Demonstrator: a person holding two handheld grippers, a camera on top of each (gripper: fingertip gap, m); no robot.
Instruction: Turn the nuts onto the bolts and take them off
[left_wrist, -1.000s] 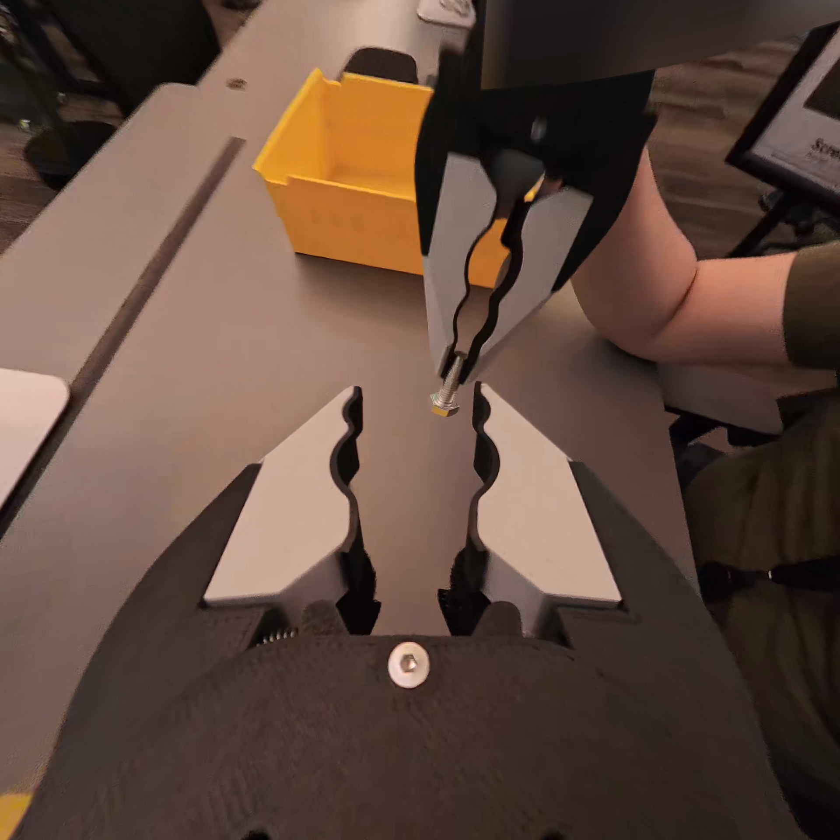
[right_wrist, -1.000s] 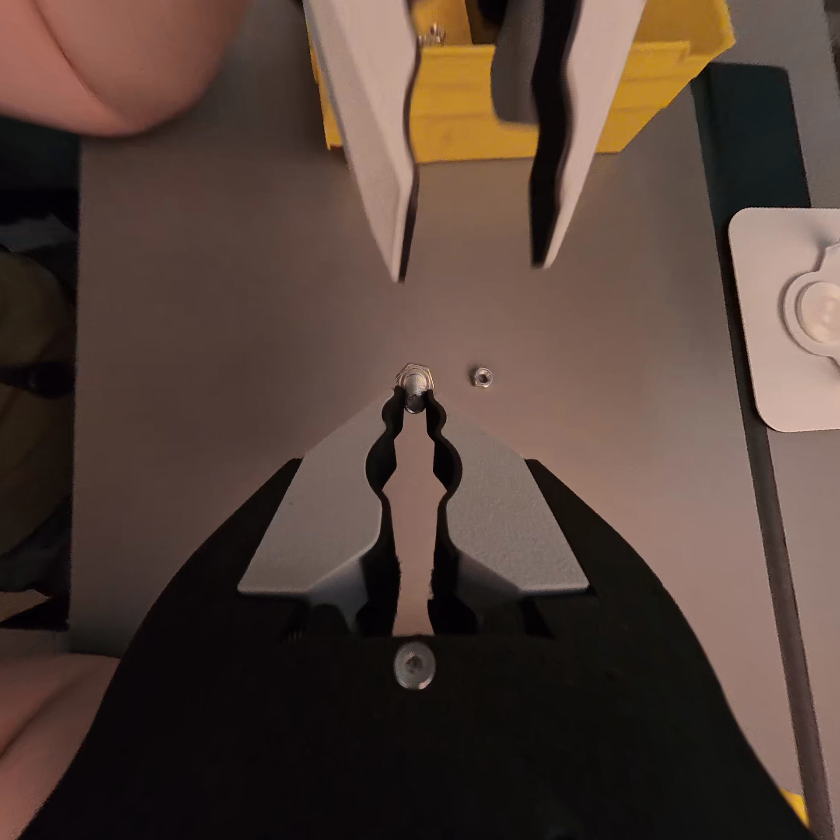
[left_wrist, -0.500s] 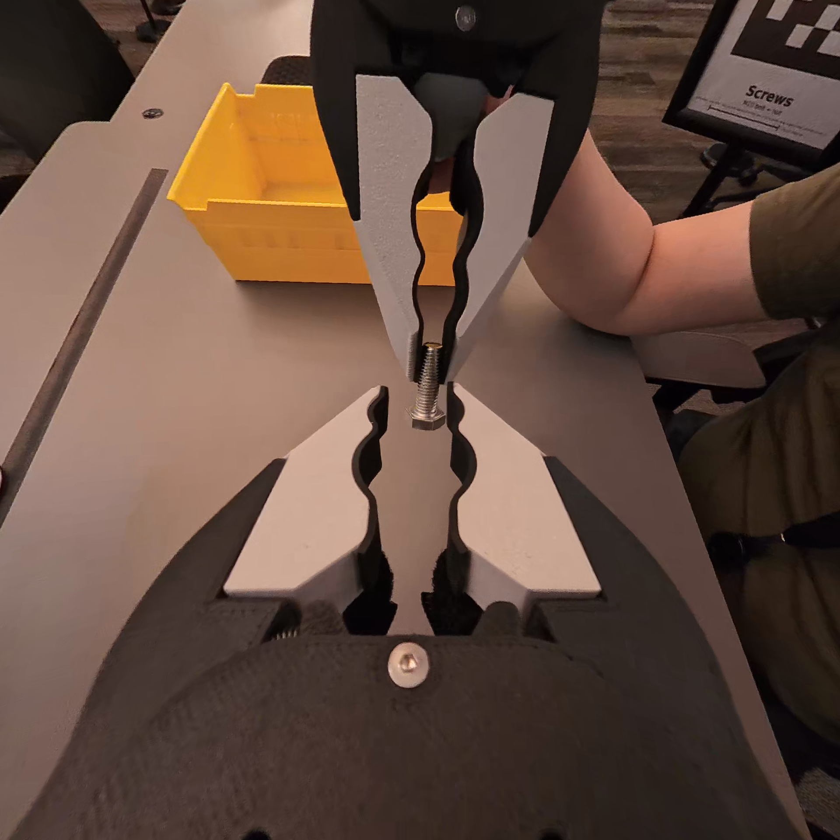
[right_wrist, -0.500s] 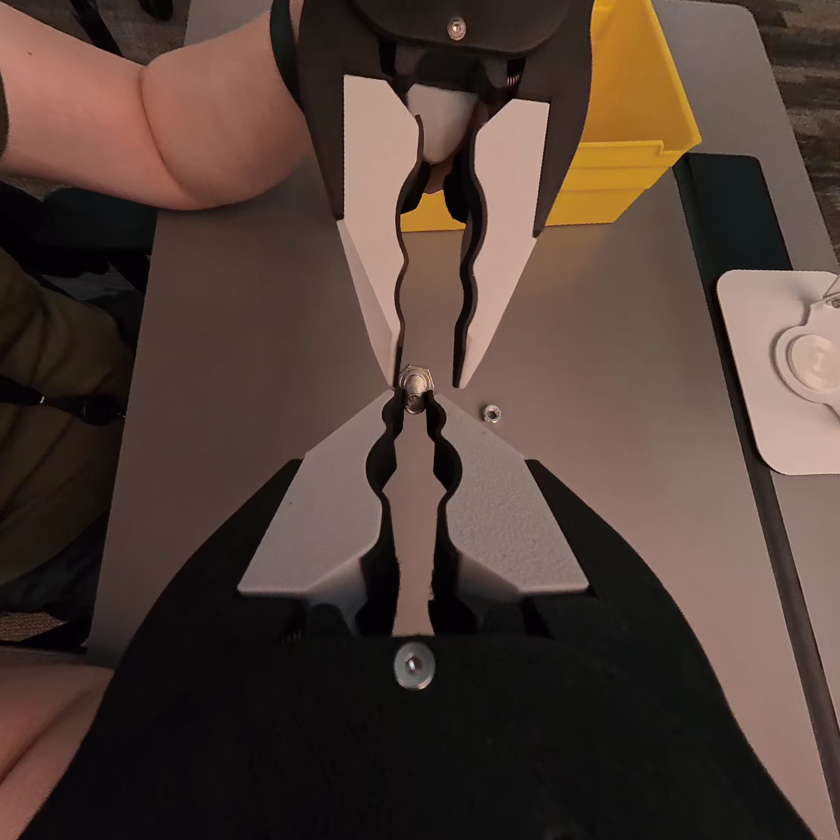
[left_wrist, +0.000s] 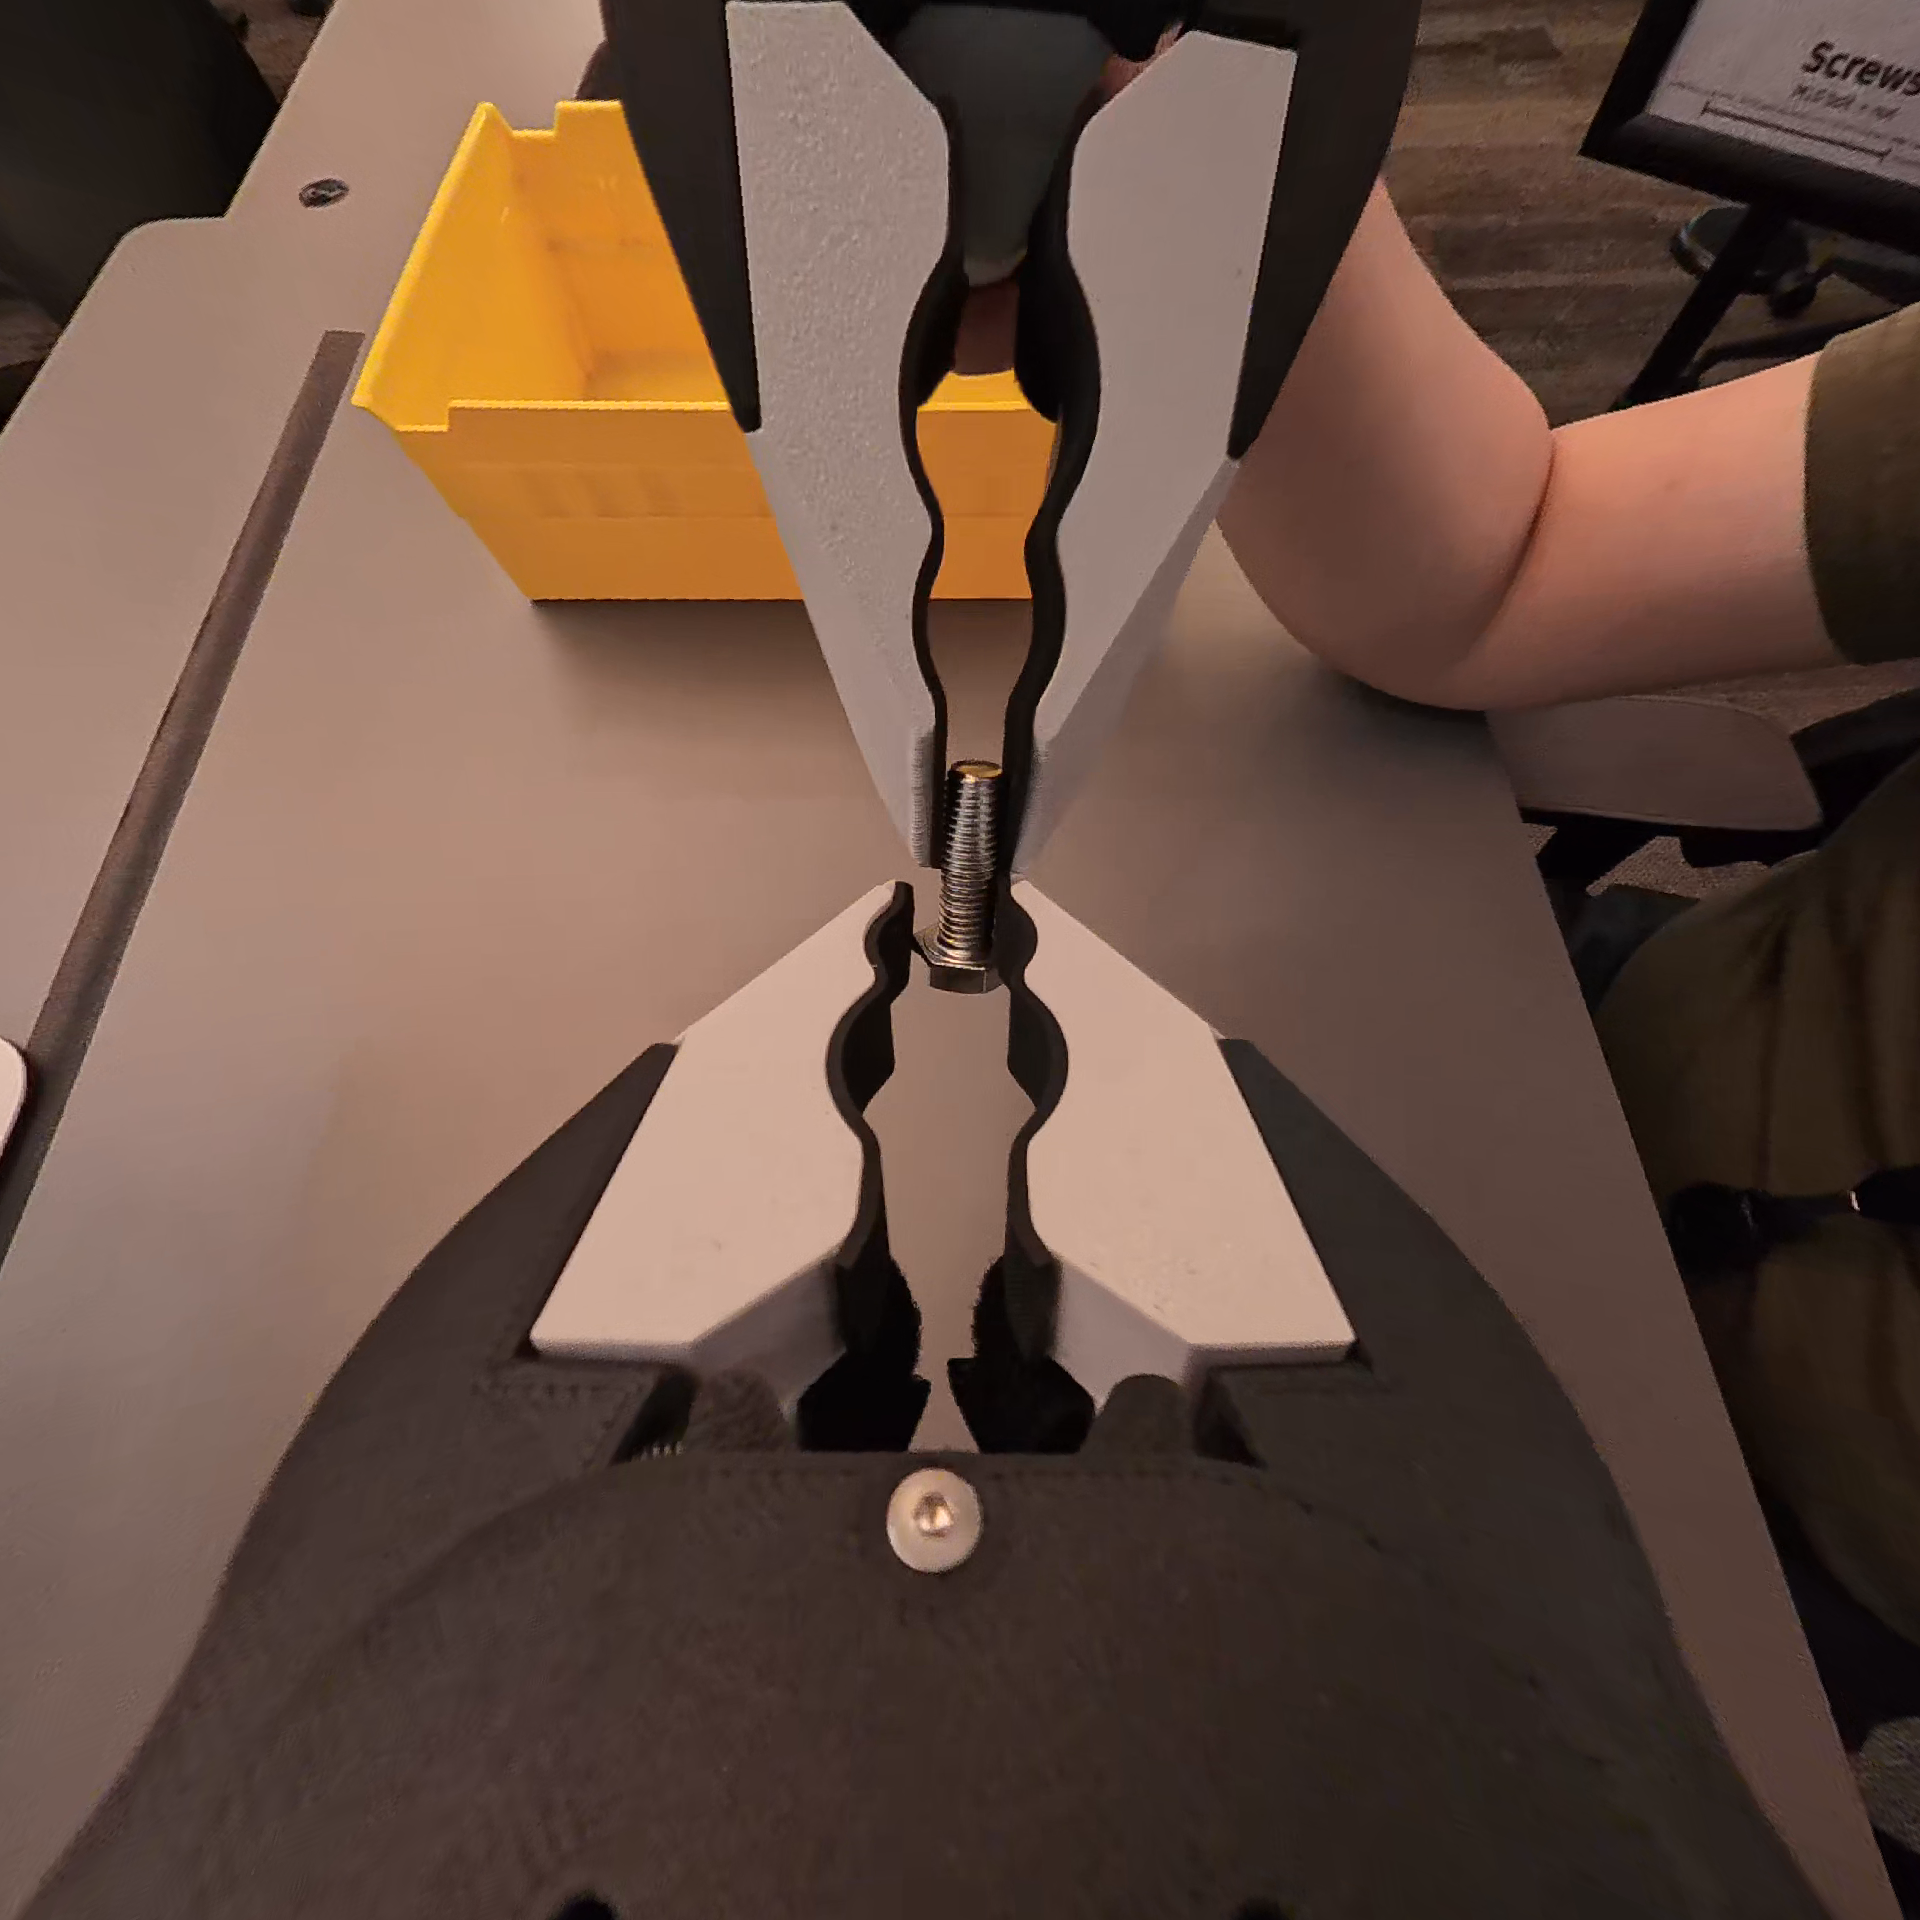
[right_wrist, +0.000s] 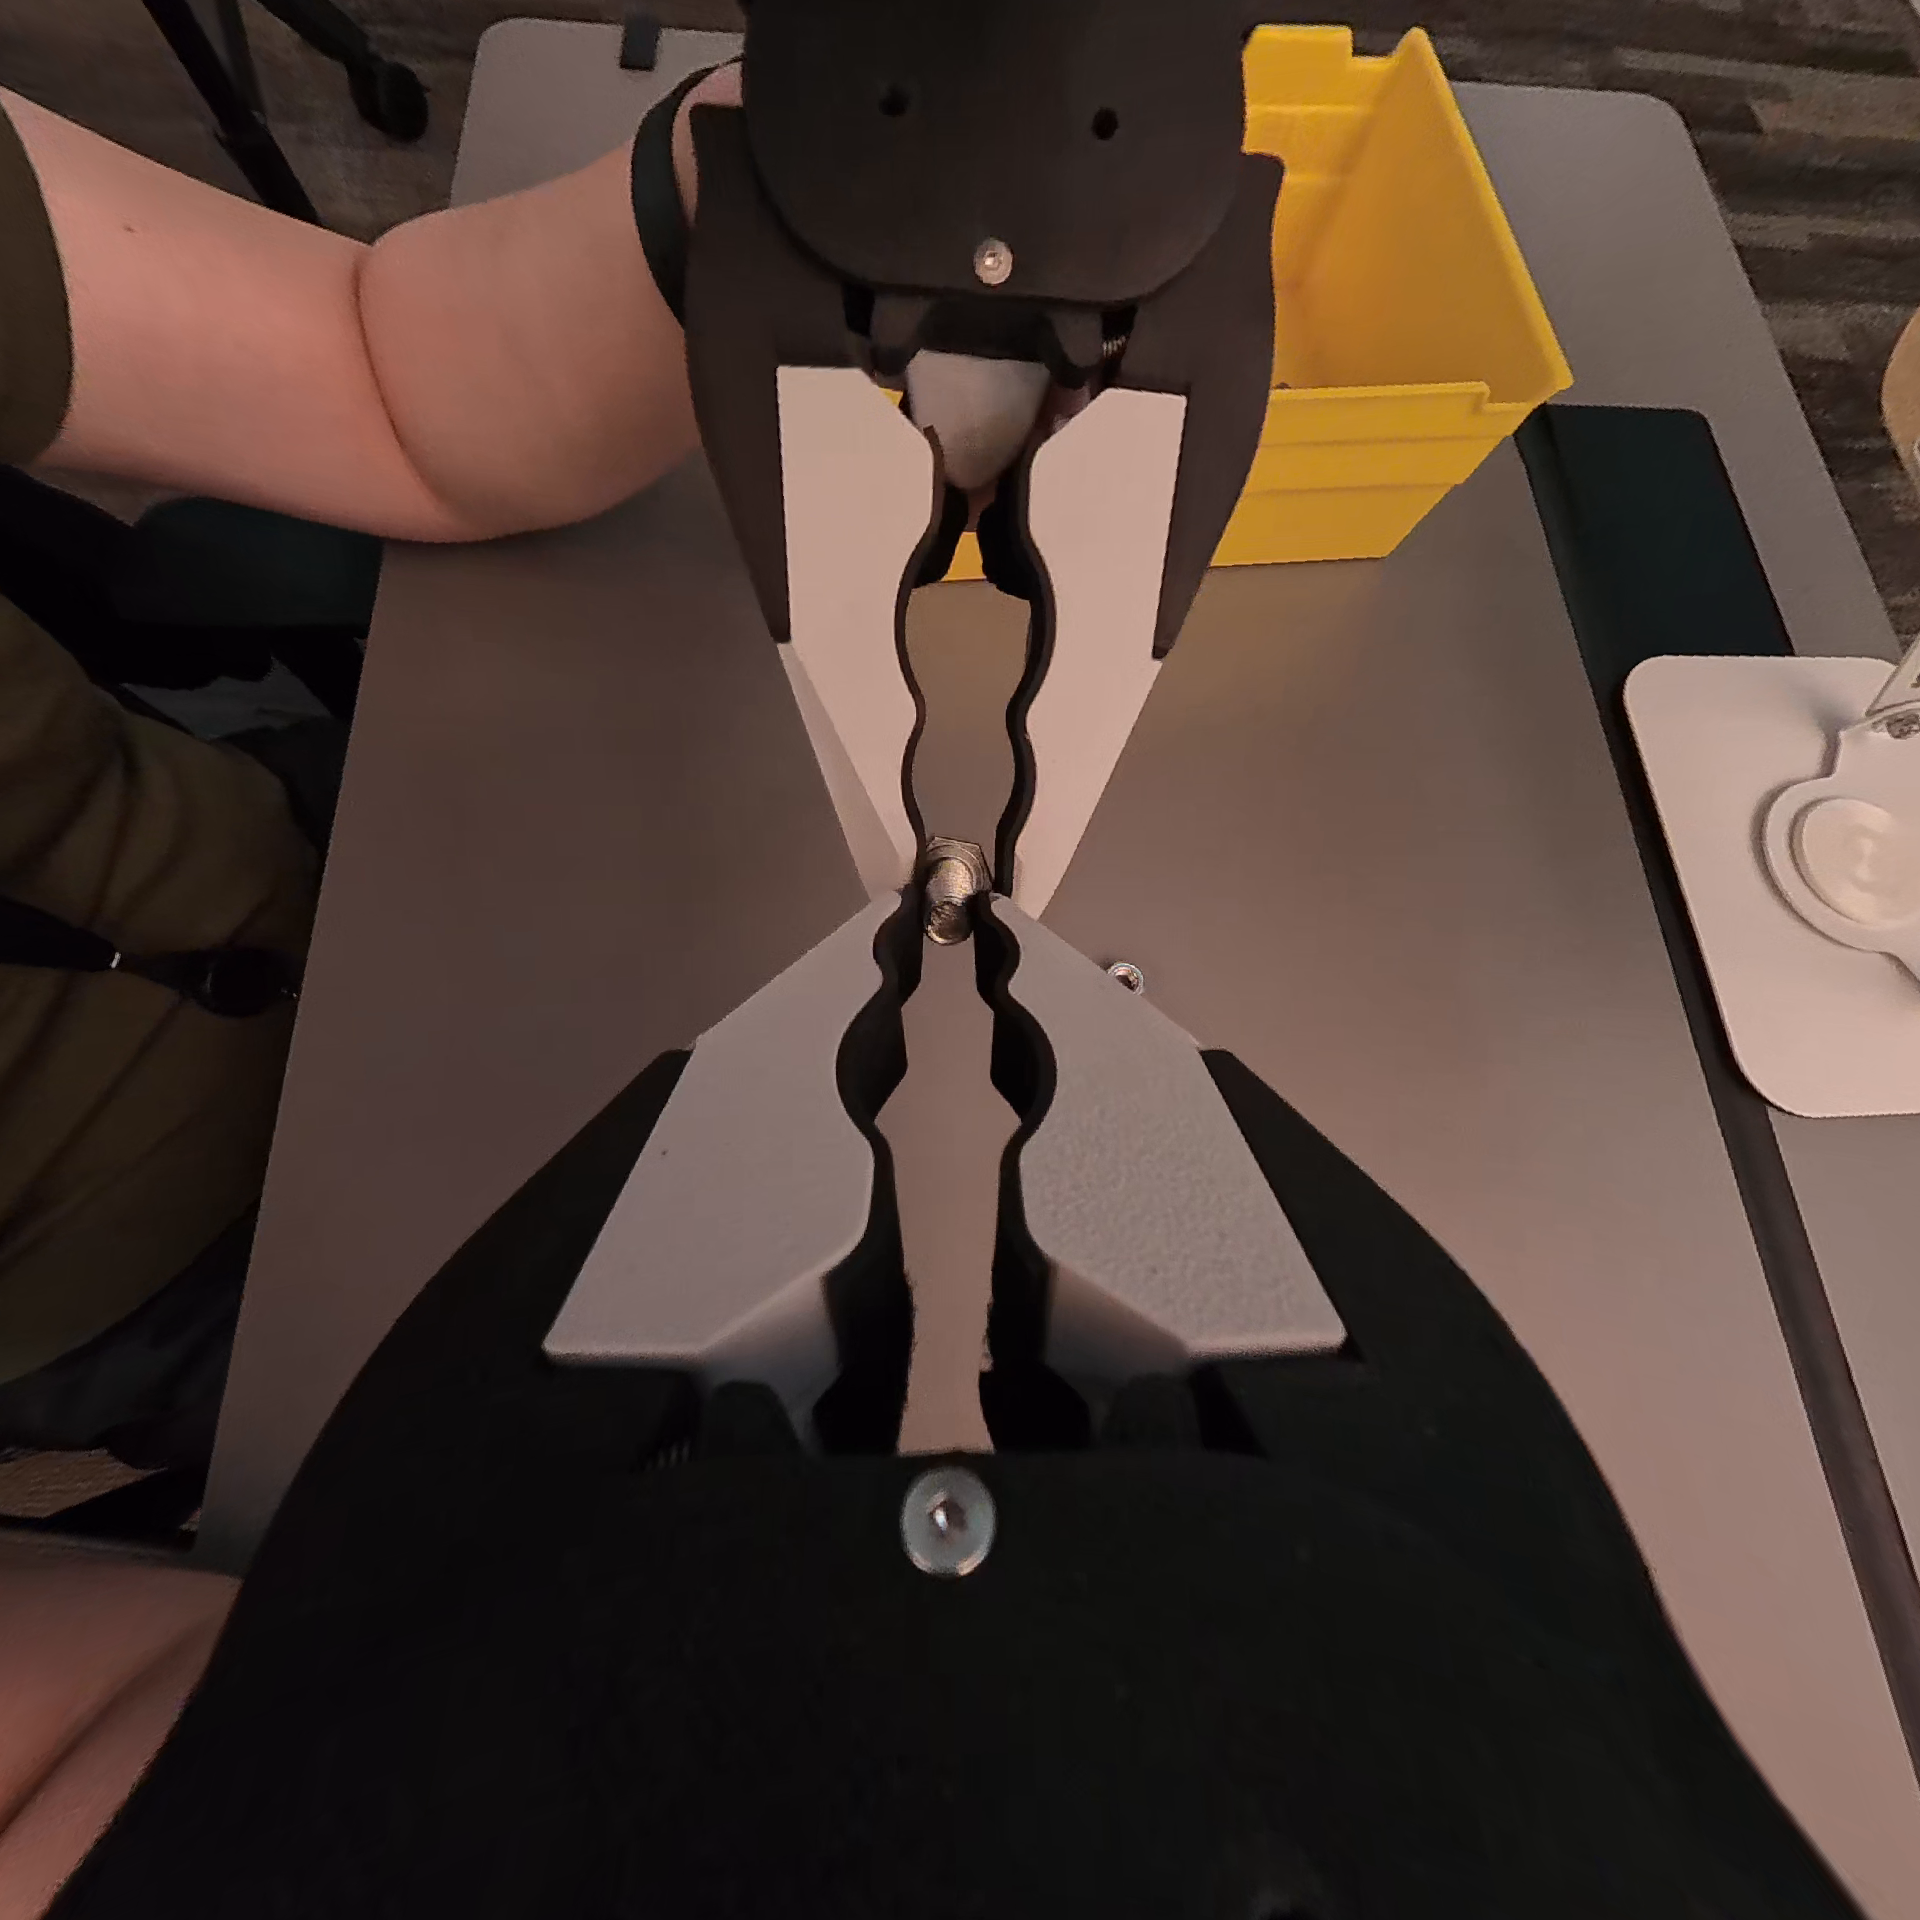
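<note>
Left wrist view: the left gripper fills the lower half, its grey fingers parted by a narrow gap at the tips. In that gap sits the hex head of the bolt; the head looks to touch the left tip, but whether the right tip presses it cannot be told, so it is unclear if this gripper is clamped or only close around the head. The bolt's threaded shank points away from the camera into the right gripper, which comes down from the top edge and is closed on the shank near its far end. Beyond the bolt, on the grey surface, stands a yellow bin, partly hidden by the right gripper. To the right of the bolt a person's forearm rests at the surface's edge.

Right wrist view: the right gripper is in the foreground, its tips pinching the bolt by the threaded end. The hex head lies just past those tips, between the tips of the left gripper, which reaches in from the top. A loose nut lies on the surface just right of the bolt, beside the right gripper's finger. The yellow bin stands farther off, behind and right of the bolt. A white plate-like piece lies well right of the bolt, and a forearm crosses at upper left of it.
</note>
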